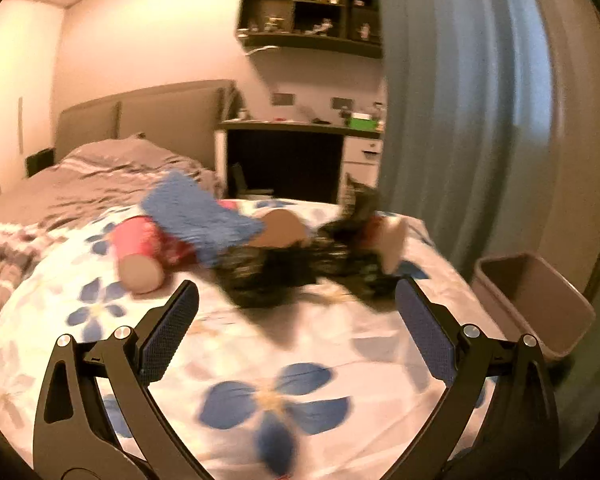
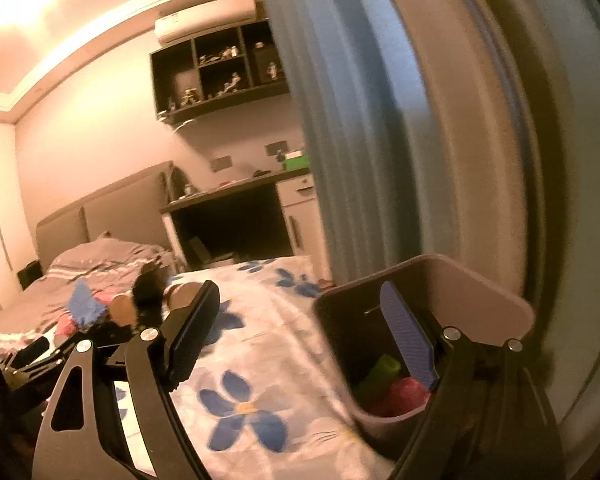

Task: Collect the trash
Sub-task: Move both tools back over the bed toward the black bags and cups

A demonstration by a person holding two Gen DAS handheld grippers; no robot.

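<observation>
Floral cloth (image 1: 260,360) fills the lower half of the left wrist view, and its softness is our first worry: if we press down while closing, a fold may come up with the trash. At the right edge of that view stands the brown bin (image 1: 540,300), beside the cloth. In the right wrist view it already holds a green piece (image 2: 382,370) and a pink one (image 2: 406,394). At centre frame the dark wrapper (image 1: 284,276) lies tangled with a blue fuzzy rag (image 1: 198,210), so we might lift both. The pink cup (image 1: 140,248), centre left, lies on its side and could roll off. Our left gripper (image 1: 296,306) hangs spread and empty just short of the wrapper; our right gripper (image 2: 300,304) is spread too, one finger over the bin.
</observation>
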